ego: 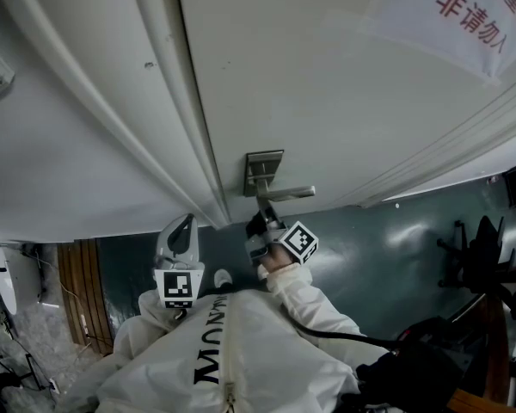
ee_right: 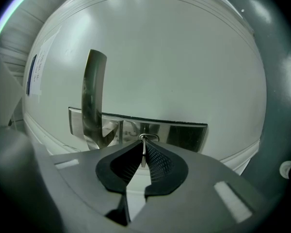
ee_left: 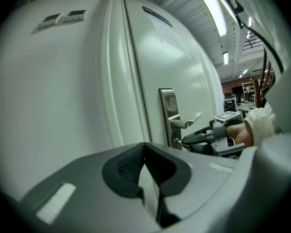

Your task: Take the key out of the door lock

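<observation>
The steel lock plate [ego: 263,169] sits on the white door [ego: 327,76], with its lever handle [ego: 285,193] just beneath it in the head view. My right gripper [ego: 260,218] is up against the plate under the handle. In the right gripper view its pads are shut on the key [ee_right: 143,154], seen edge-on as a thin metal strip that runs into the keyhole in the lock plate [ee_right: 179,134]. The left gripper view shows the key [ee_left: 175,140] sticking out below the handle [ee_left: 186,123], at the right gripper's tips [ee_left: 185,140]. My left gripper [ego: 182,229] hangs by the door frame, shut and holding nothing.
The white door frame [ego: 168,136] and wall [ego: 60,144] lie left of the door. A paper notice [ego: 464,11] with red print hangs on the door. A dark office chair [ego: 486,256] stands on the green floor at the right.
</observation>
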{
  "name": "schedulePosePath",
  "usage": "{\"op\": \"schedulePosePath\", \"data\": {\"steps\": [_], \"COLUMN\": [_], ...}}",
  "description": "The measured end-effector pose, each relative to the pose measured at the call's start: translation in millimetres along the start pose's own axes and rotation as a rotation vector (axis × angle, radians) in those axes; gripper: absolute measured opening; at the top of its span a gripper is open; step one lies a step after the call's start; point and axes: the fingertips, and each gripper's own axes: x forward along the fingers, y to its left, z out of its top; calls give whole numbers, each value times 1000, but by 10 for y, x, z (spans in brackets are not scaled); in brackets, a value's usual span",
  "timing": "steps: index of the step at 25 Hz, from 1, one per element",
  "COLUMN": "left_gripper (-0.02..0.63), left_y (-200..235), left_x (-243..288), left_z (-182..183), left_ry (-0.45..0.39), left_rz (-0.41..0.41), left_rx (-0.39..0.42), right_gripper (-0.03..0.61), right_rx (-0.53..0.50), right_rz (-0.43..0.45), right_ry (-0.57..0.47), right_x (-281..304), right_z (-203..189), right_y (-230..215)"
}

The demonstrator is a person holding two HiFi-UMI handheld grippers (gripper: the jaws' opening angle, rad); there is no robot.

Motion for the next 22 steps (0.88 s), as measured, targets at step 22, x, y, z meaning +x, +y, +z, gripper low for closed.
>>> {"op": "schedulePosePath", "data": {"steps": [22], "left_gripper": [0], "left_y": [12], "left_x": [-121], "left_z": [-87], "left_ry": [21], "left_rz": [8], "left_rx": [-7], "right_gripper": [21], "right_rx": [-36], "right_rz": [-6], "right_ry": [0], "right_x": [-338], "right_z": [-127], "right_y": [0]}}
